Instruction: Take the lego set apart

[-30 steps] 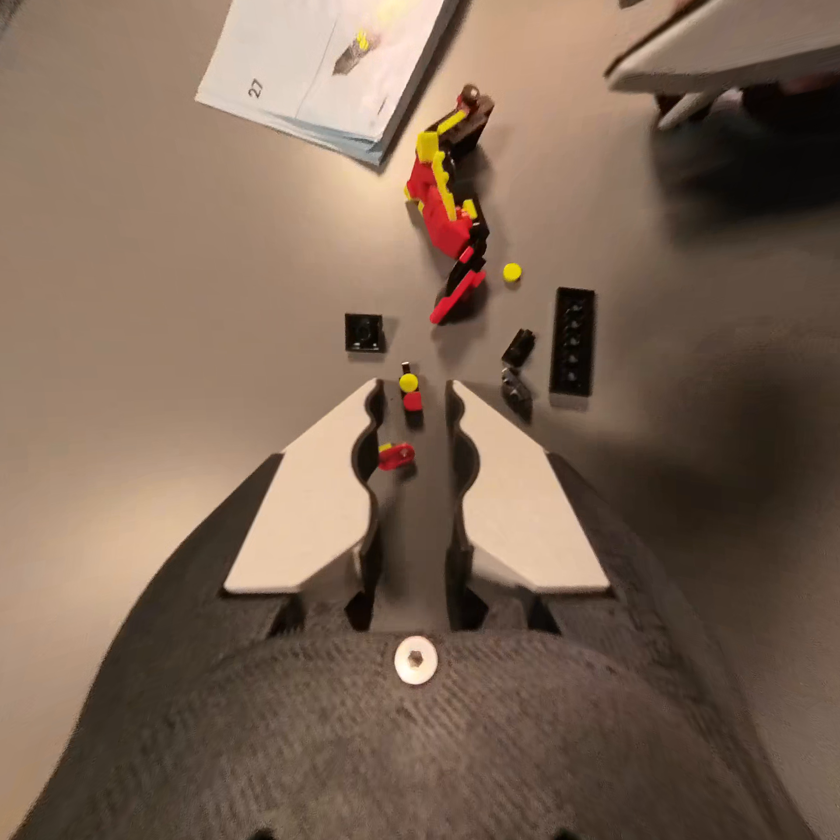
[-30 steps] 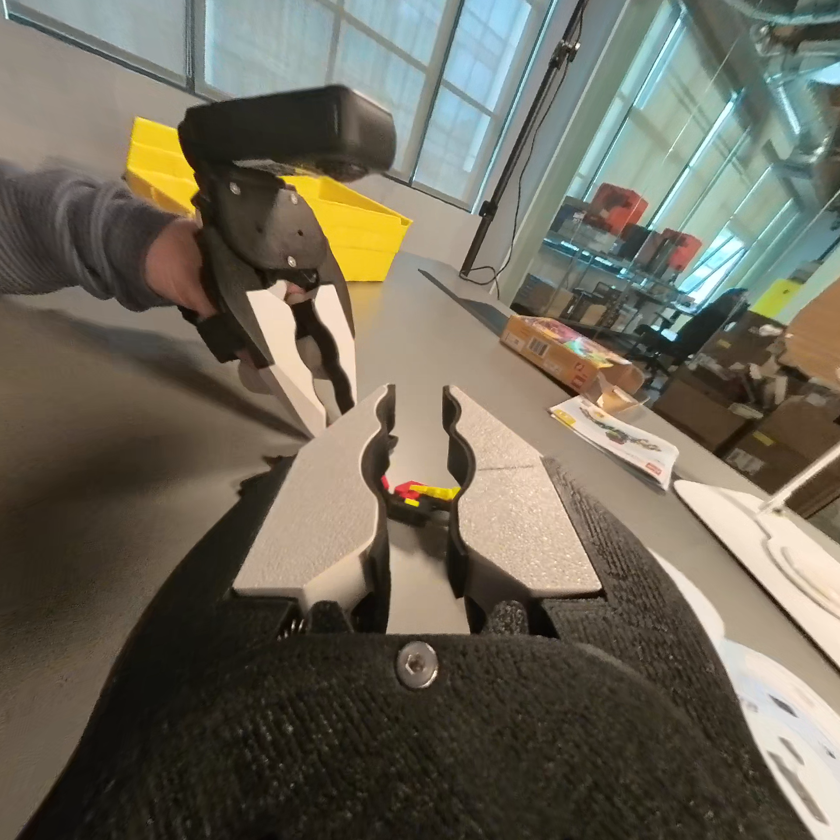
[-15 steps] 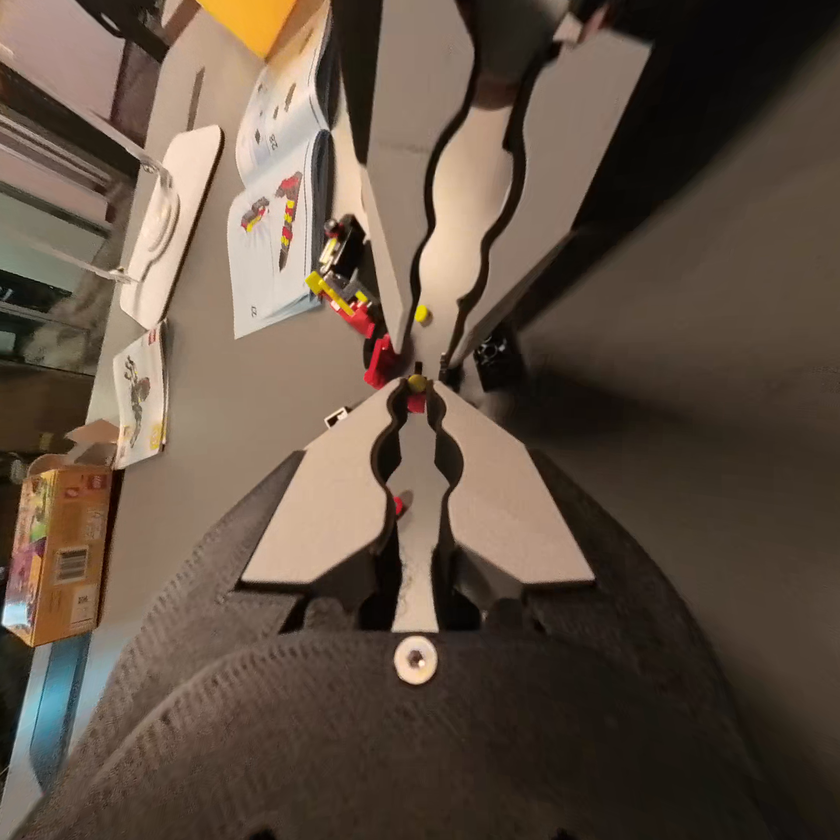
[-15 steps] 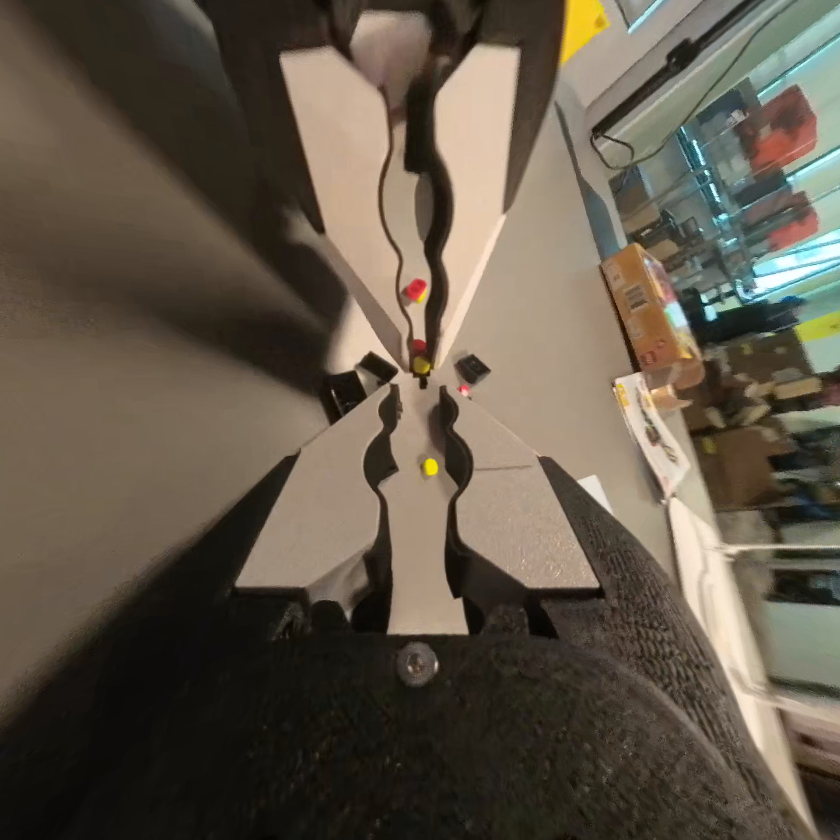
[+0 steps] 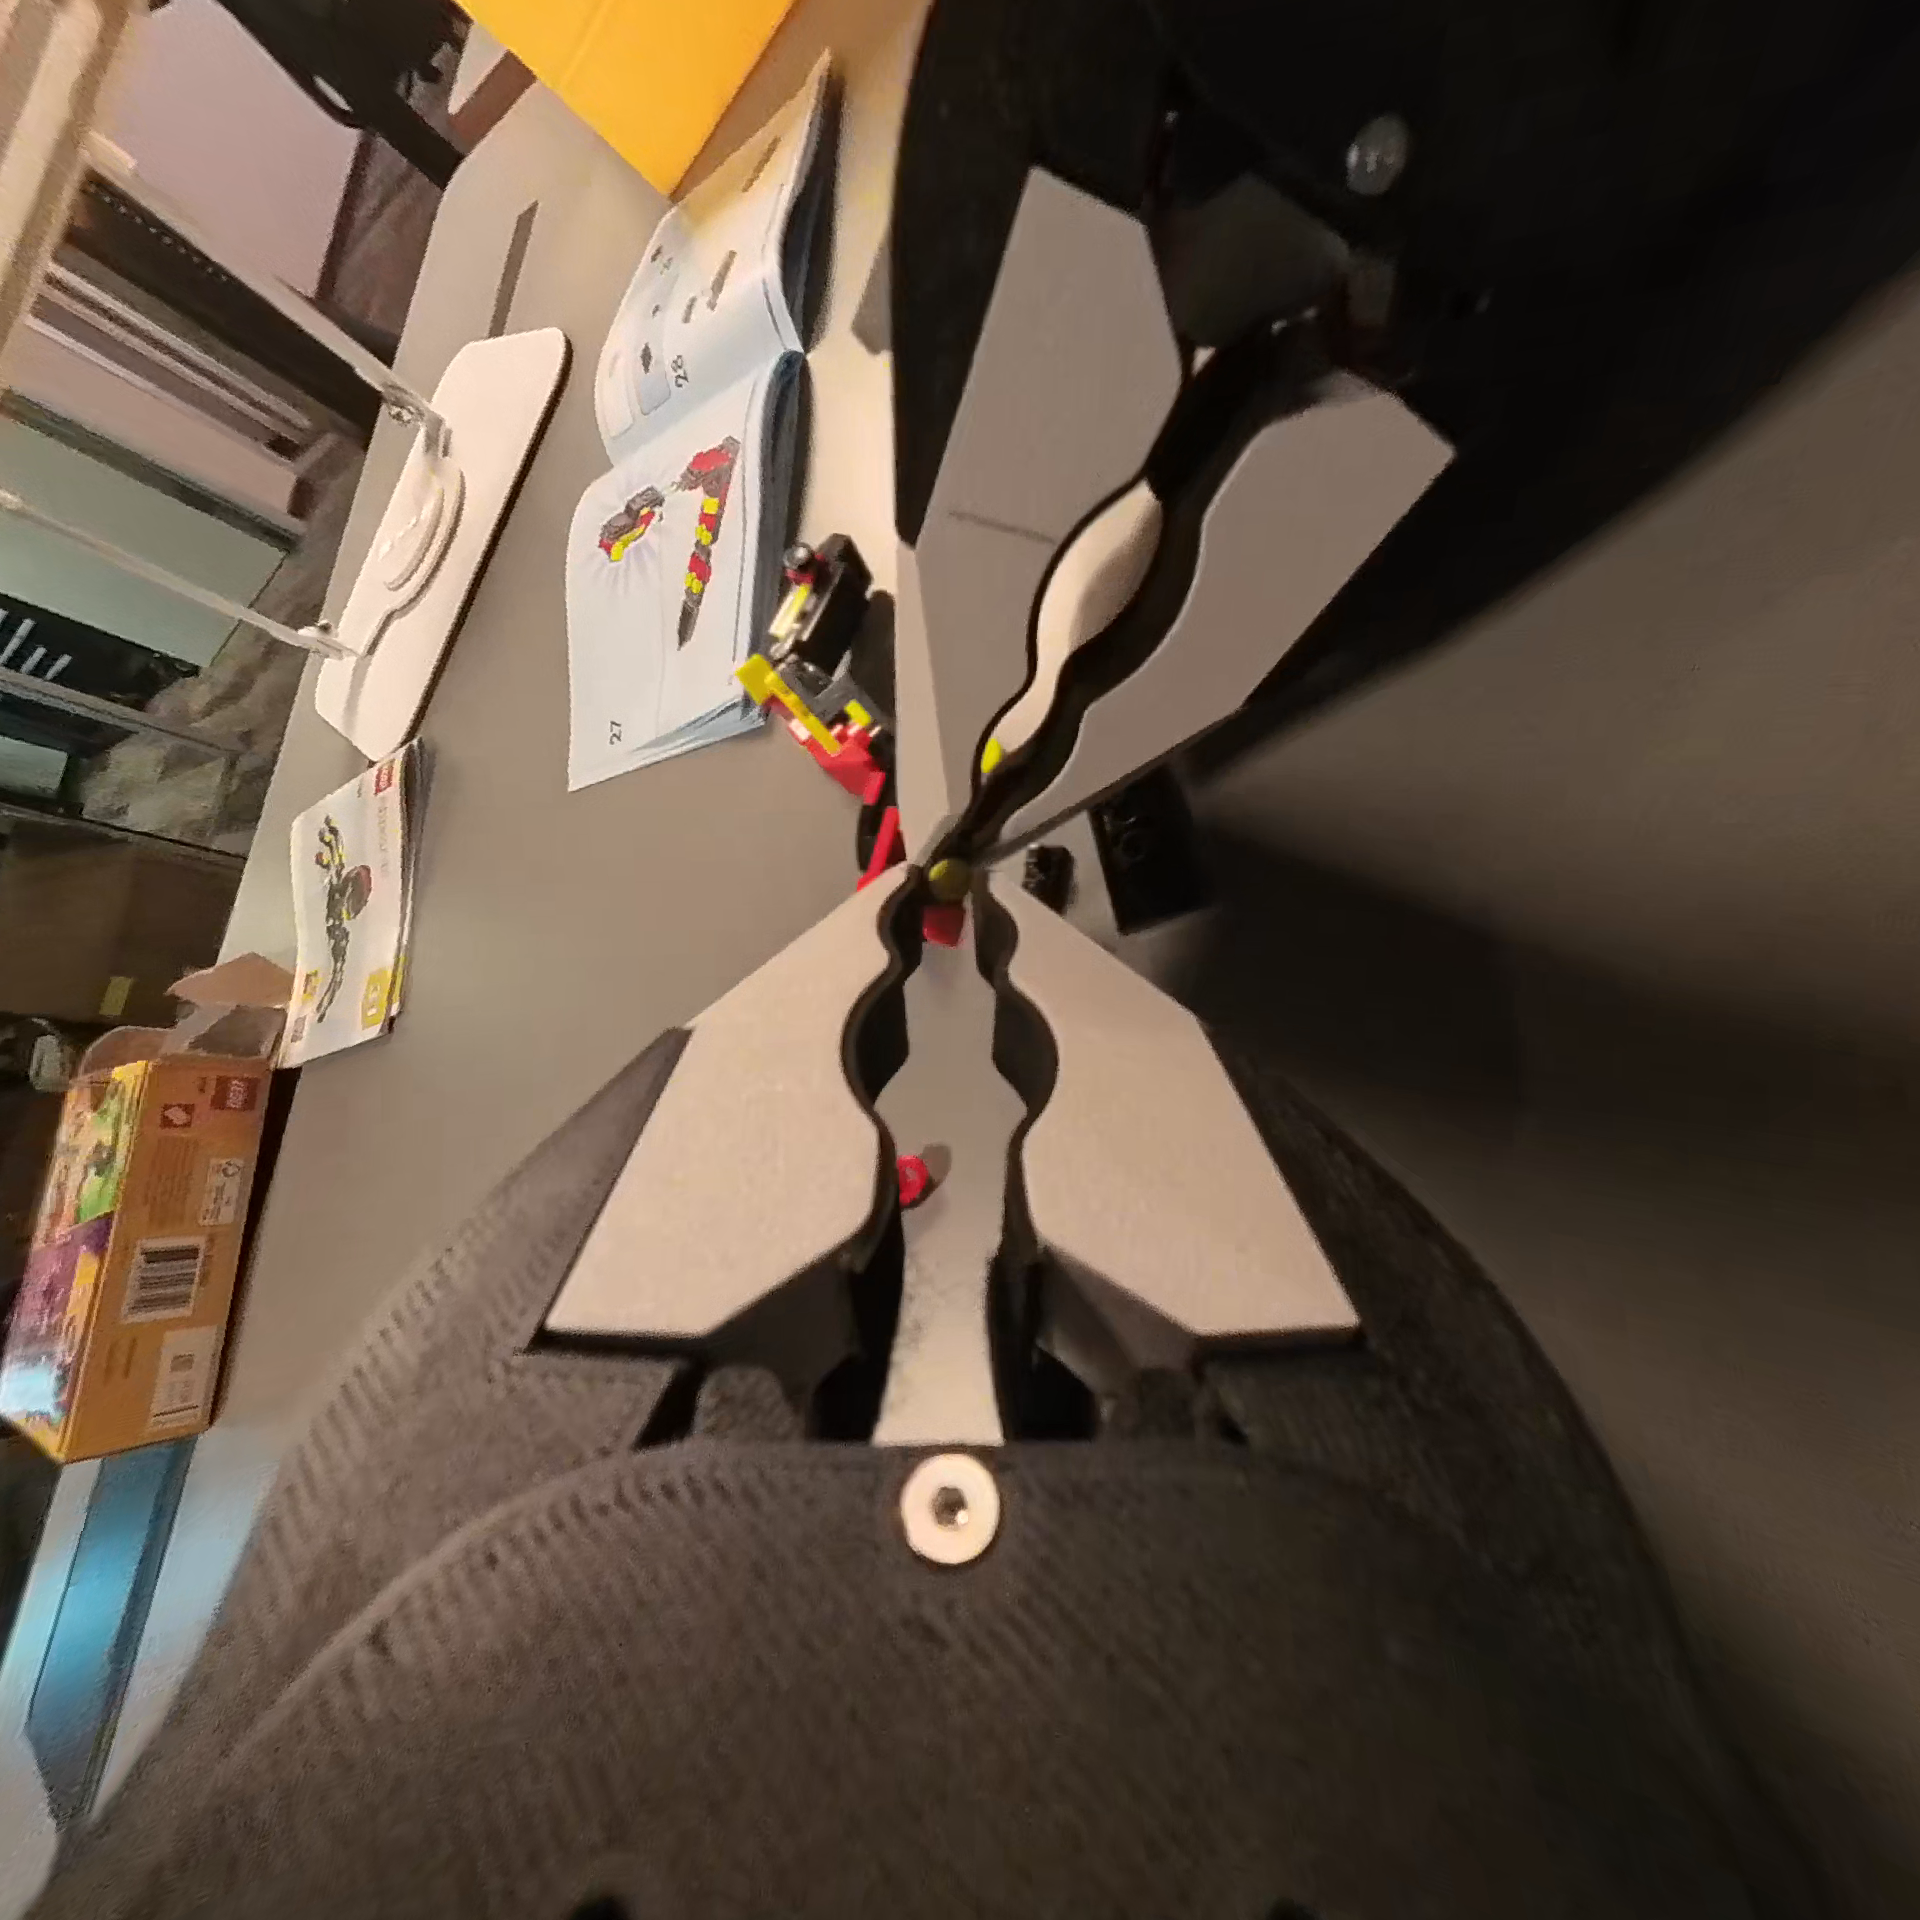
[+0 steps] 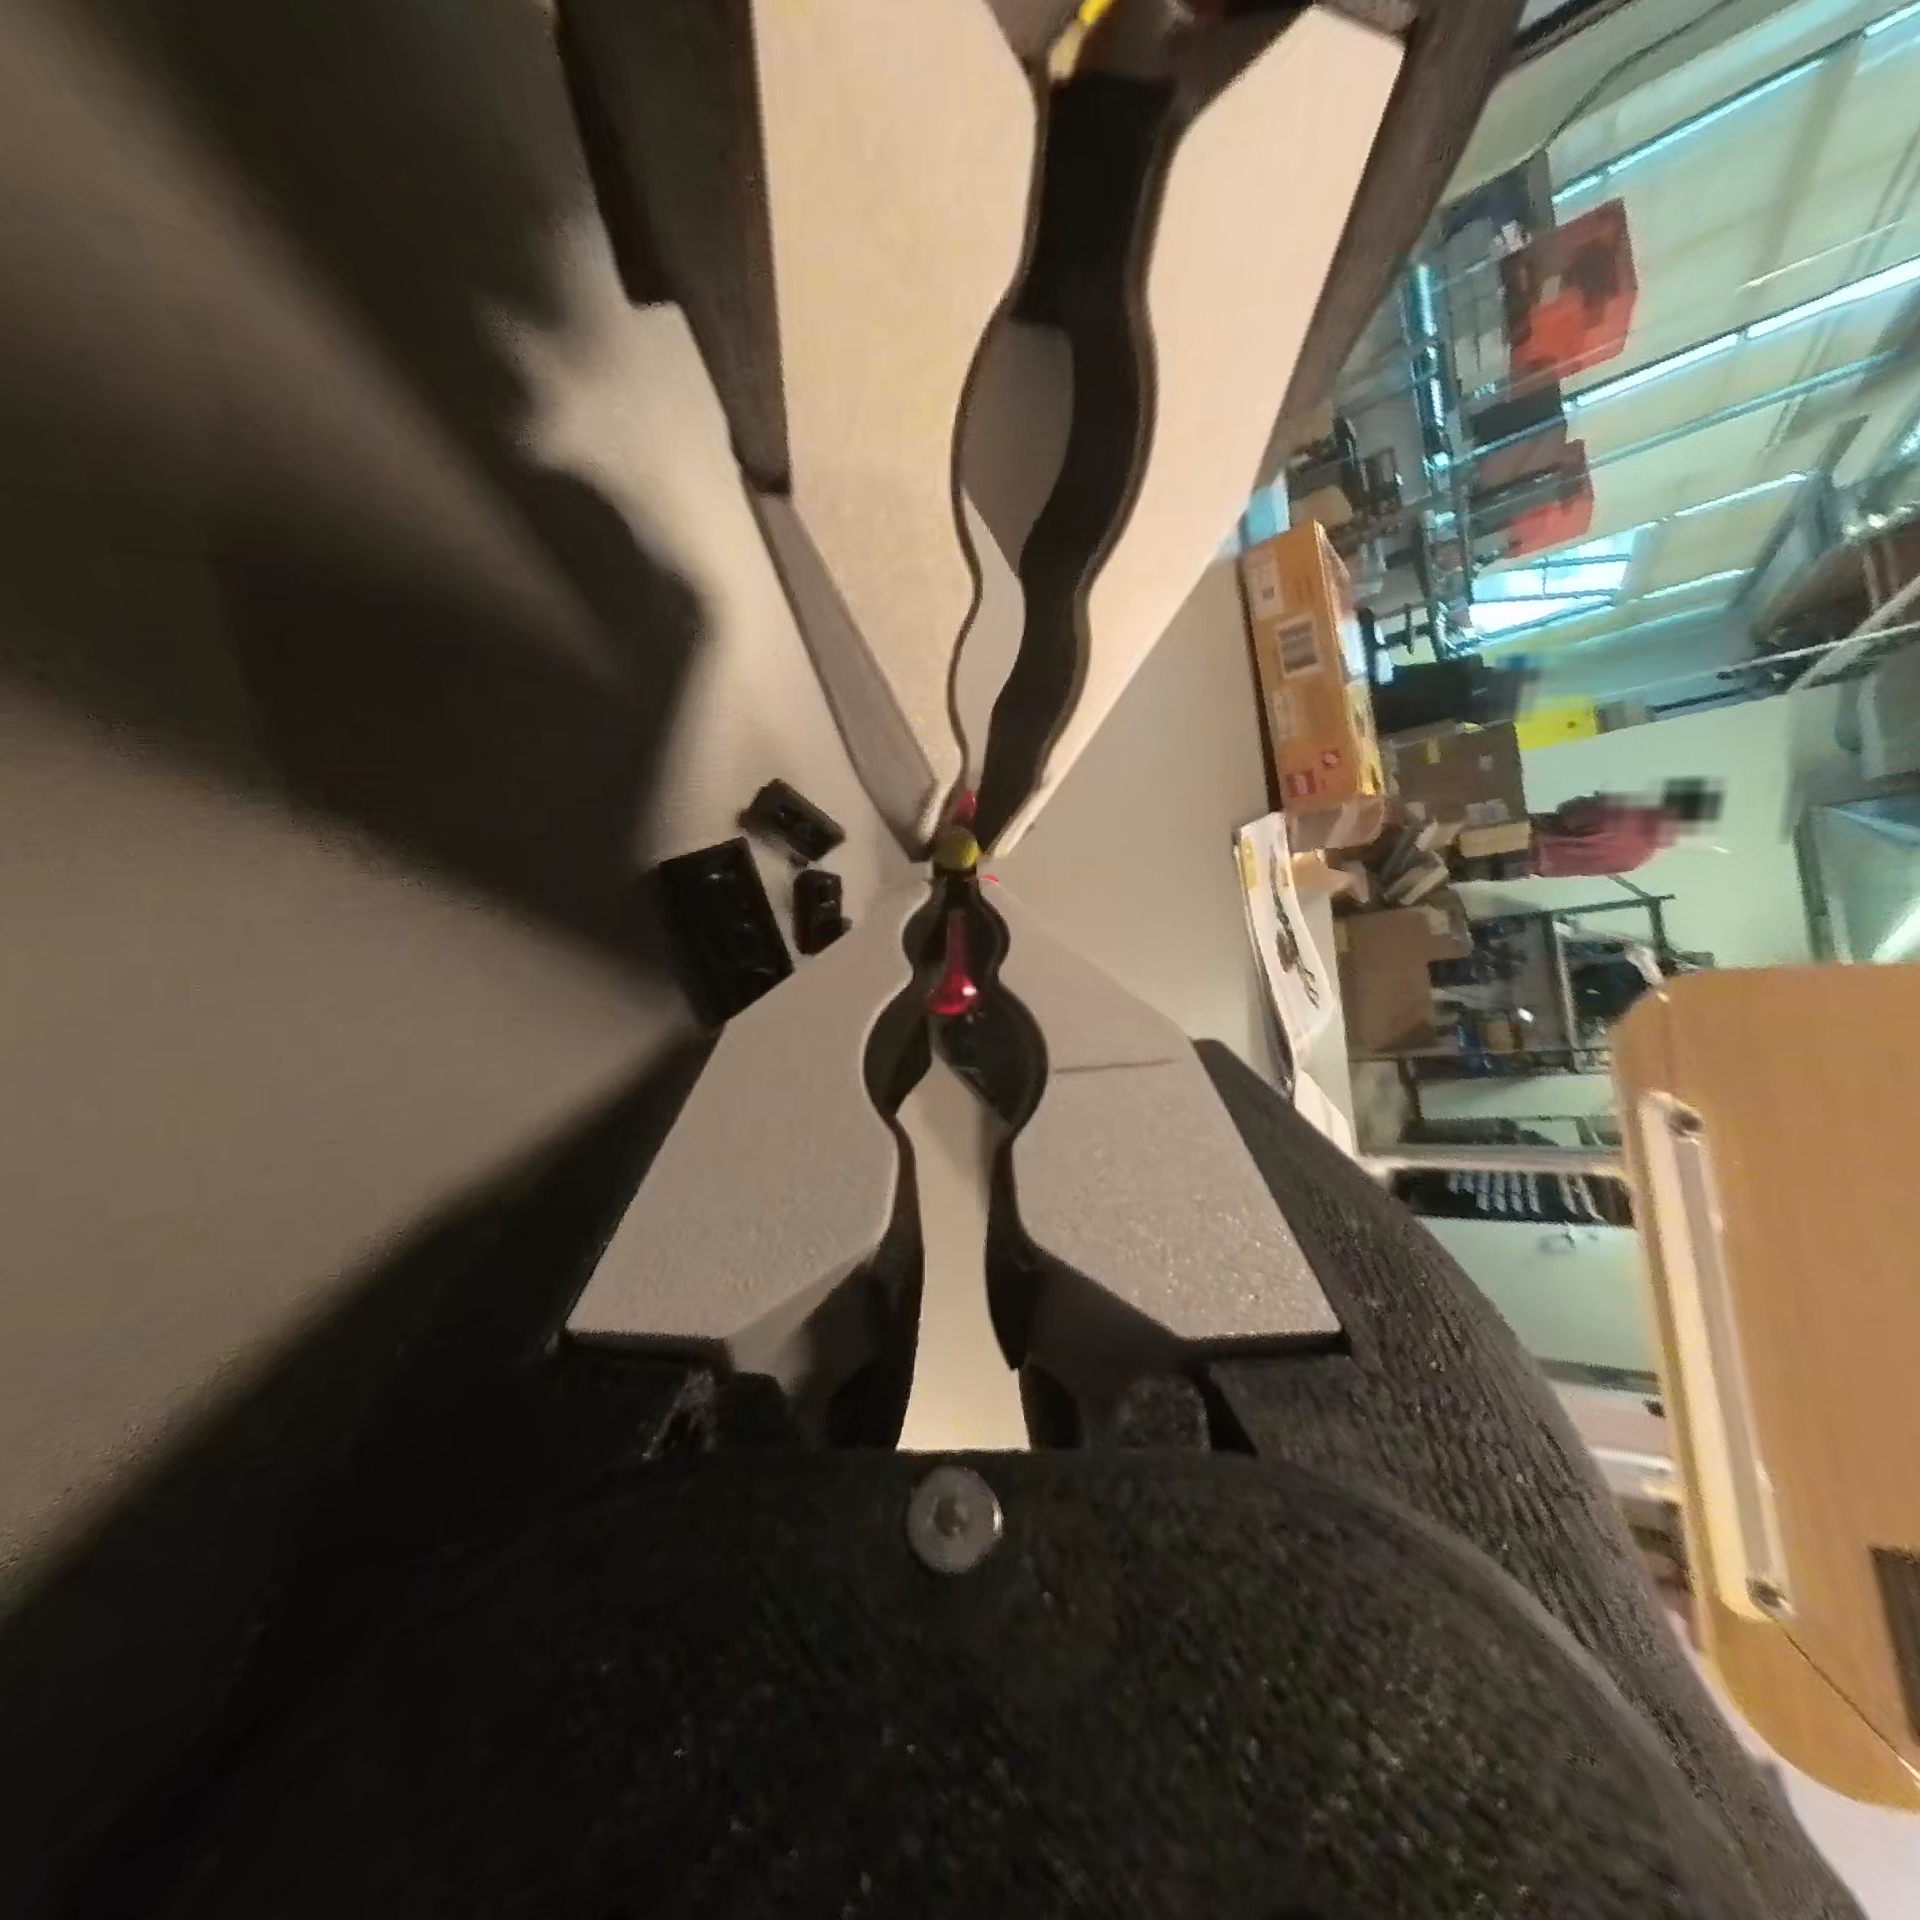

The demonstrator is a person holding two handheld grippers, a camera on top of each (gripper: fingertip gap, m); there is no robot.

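Left tool (image 5: pixel 940 902): tips nearly pressed together, pinching a small lego piece (image 5: pixel 945 878) with a yellow round stud above a red part.
Right tool (image 6: pixel 954 883): points tip to tip at the left tool; its fingers are nearly closed on the same small piece (image 6: pixel 955 850) from the opposite side.
Small piece: held between the two tools above the grey table (image 5: pixel 540 894).
Main lego model (image 5: pixel 826 665): red, yellow and black, lying on the table beyond the tool tips, touching the lower corner of the open instruction booklet (image 5: pixel 686 499).
Loose parts: a long black plate (image 6: pixel 724 928) and two small black pieces (image 6: pixel 798 819) lie on the table just beside the tips; a red piece (image 5: pixel 914 1172) lies under the left tool's fingers.
Obstruction: the right tool's body hides the table behind the meeting point in the left wrist view.
Surroundings: a second booklet (image 5: pixel 348 899), an opened orange box (image 5: pixel 130 1247) and a white board (image 5: pixel 447 530) lie towards the table's far edge.
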